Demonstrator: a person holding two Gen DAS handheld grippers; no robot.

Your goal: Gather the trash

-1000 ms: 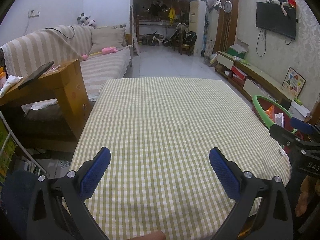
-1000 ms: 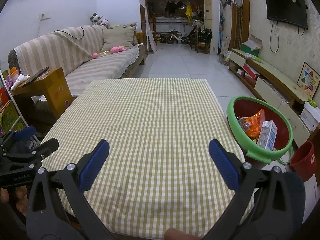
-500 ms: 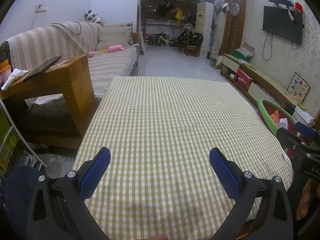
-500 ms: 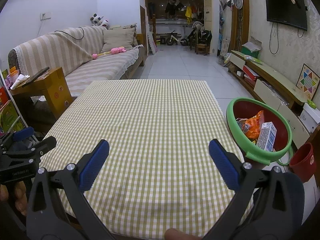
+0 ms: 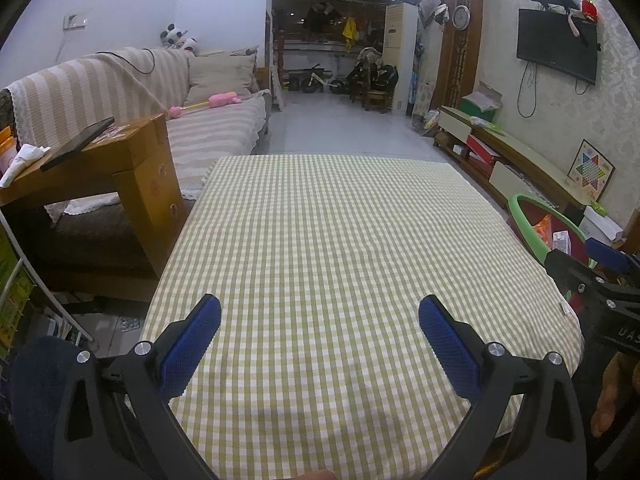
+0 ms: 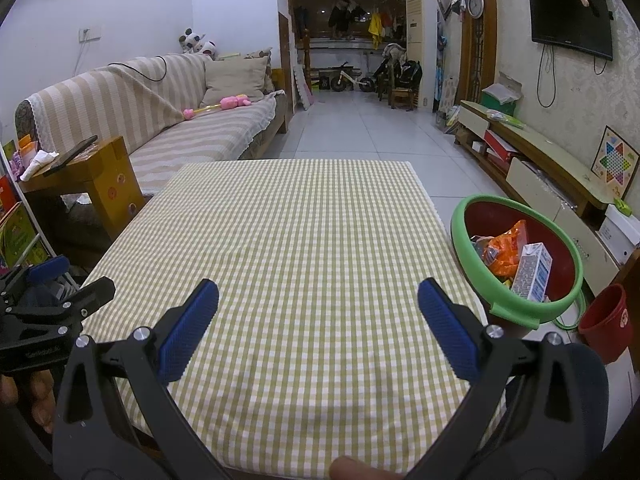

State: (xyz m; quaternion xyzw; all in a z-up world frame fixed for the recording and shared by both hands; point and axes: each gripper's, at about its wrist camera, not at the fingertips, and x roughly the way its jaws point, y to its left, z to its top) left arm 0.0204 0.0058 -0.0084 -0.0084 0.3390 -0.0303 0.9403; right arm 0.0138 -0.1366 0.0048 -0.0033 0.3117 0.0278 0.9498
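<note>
Both grippers hovered wide open and empty over the checked tablecloth.

The left gripper and right gripper held nothing; an orange wrapper and milk carton lay in the green-rimmed bin just beside the table's right edge.

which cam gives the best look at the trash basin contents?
Right wrist. The green-rimmed basin shows whole beside the table's right edge, with the orange wrapper and white carton inside. In the left wrist view the basin is partly hidden behind the right gripper, so only slivers of the contents show.
</note>
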